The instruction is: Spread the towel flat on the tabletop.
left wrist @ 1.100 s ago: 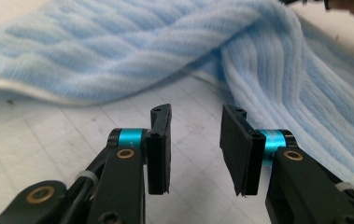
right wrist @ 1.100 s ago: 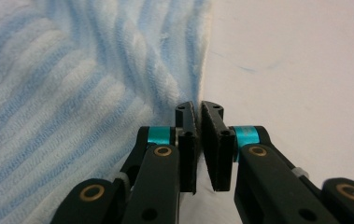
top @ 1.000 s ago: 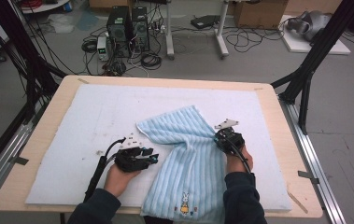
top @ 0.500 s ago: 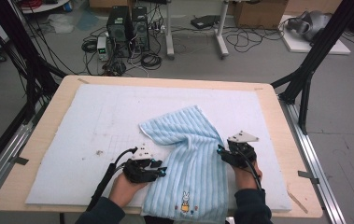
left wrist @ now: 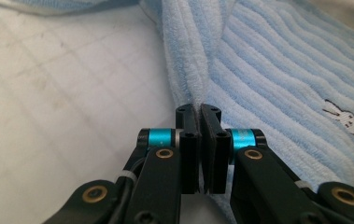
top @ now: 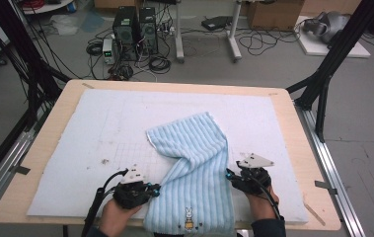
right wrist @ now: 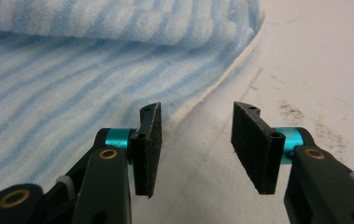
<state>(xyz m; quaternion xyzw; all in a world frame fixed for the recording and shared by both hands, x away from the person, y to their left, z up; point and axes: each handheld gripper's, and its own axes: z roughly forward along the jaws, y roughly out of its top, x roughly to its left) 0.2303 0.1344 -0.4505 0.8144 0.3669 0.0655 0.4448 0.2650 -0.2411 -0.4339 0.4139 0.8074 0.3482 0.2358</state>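
A light blue striped towel (top: 194,163) with a small rabbit emblem (top: 189,217) lies crumpled on the white mat (top: 100,123), its near end hanging over the table's front edge. My left gripper (top: 152,187) sits at the towel's left hem; its jaws have just closed, and in the left gripper view the left gripper (left wrist: 198,109) is pinched on the folded hem of the towel (left wrist: 277,70). My right gripper (top: 229,174) rests at the towel's right side. Its jaws have just been opening, and the right gripper (right wrist: 196,116) holds nothing, with the towel's edge (right wrist: 72,60) just beyond its left pad.
The mat covers most of the wooden table (top: 293,123). Black frame legs (top: 322,94) stand at the table's right and left sides. Computers and cables (top: 135,29) sit on the floor beyond the far edge.
Both hands slid toward the near edge. The right gripper let go of the towel and opened beside it. The left gripper shut at the towel's left hem.
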